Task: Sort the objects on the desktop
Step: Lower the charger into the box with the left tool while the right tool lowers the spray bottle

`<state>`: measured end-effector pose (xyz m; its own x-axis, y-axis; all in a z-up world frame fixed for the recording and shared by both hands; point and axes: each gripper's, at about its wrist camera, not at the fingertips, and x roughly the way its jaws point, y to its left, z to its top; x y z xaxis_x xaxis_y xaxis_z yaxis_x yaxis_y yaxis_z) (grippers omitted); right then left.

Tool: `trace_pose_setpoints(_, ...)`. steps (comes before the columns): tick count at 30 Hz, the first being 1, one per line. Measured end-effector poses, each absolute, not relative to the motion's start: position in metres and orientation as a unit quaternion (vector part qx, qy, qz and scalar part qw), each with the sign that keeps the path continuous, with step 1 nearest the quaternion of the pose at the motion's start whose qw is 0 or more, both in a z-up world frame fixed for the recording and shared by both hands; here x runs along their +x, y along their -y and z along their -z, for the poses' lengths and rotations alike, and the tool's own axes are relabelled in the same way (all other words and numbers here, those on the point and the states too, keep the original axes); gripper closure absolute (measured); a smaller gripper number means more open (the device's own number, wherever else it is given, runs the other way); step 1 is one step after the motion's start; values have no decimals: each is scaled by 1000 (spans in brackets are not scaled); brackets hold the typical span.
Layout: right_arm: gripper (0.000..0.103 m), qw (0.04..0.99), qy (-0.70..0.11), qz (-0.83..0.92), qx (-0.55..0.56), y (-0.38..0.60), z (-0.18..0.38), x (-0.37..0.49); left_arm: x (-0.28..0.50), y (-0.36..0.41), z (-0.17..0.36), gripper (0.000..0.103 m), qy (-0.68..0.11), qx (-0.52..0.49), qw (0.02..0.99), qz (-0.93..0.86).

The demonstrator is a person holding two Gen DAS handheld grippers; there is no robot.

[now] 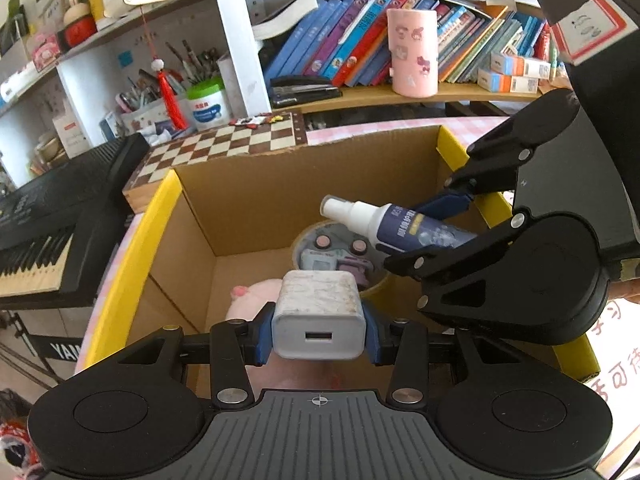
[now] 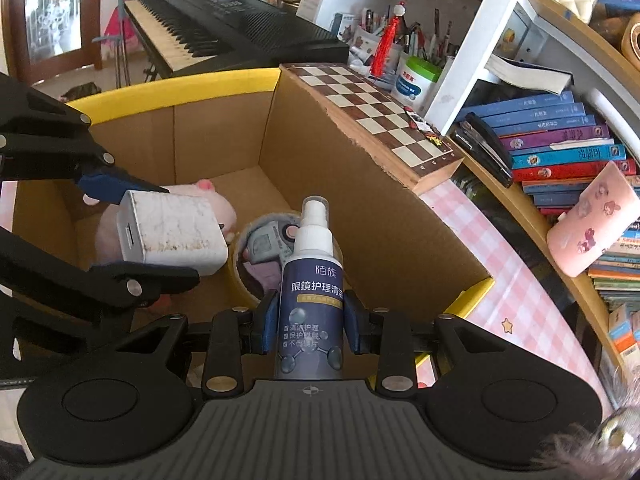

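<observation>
Left wrist | charger [image 1: 319, 316] clamped between left jaws | spray bottle [image 2: 311, 292] clamped between right jaws | both above box [image 2: 360, 216]

Daylit bookshelf [image 1: 400, 96], keyboard [image 2: 224, 28]

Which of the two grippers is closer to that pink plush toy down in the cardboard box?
Left. The left gripper, holding the white USB charger, hangs right above the pink plush toy. The right gripper, holding the spray bottle, sits further off, over the tape roll.

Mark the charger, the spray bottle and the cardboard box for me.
charger [image 1: 319, 316]: left wrist view, its top face.
spray bottle [image 2: 312, 304]: right wrist view, blue label.
cardboard box [image 2: 360, 200]: right wrist view, inner side wall.
</observation>
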<state>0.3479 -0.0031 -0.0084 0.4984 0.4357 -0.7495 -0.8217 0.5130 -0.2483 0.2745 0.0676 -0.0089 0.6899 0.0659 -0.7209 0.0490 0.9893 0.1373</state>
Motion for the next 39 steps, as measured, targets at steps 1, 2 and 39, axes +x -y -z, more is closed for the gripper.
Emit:
trace_pose_setpoints(1,72,810,-316,-387,-306,3,8,347,274,-68,9,61,-393,72,917,-5)
trace_pose_setpoints(2,72,810,-315,-386,-308,3,9,347,274,-68,9,61,-391,71,918,-7)
trace_pose_setpoints(39,45,908,-250,-291,-169,49,-57,273,175,-107,-52,21,-262,-3,964,-51)
